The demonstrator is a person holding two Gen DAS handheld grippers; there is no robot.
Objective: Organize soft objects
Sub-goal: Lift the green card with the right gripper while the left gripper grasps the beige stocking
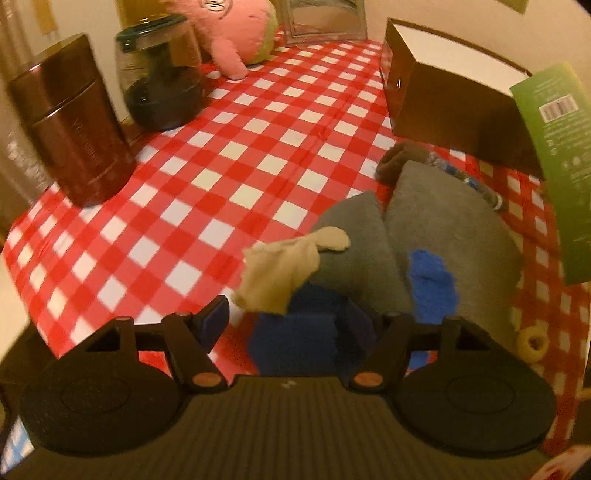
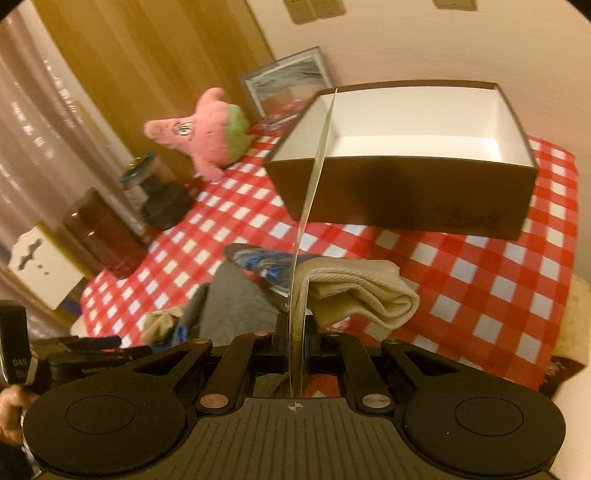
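Observation:
My left gripper (image 1: 288, 325) is open and hangs over a pile of socks on the checked tablecloth (image 1: 229, 155): grey socks (image 1: 443, 221), a blue fuzzy sock (image 1: 432, 280), a beige sock (image 1: 284, 266). Blue fabric (image 1: 295, 339) lies below the gap between its jaws, and nothing is gripped. My right gripper (image 2: 295, 332) is shut on a thin green packaging card (image 2: 314, 206), seen edge-on, with a folded cream sock (image 2: 362, 295) attached to it. That card (image 1: 554, 166) shows at the right of the left wrist view. An open brown box (image 2: 406, 192) with a white inside stands beyond it.
A pink star plush (image 2: 207, 136), a glass jar (image 1: 159, 81), a brown canister (image 1: 74, 122) and a picture frame (image 1: 321, 18) line the far and left sides. A patterned dark sock (image 2: 266, 262) lies by the pile. A yellow hair ring (image 1: 532, 343) sits at the right.

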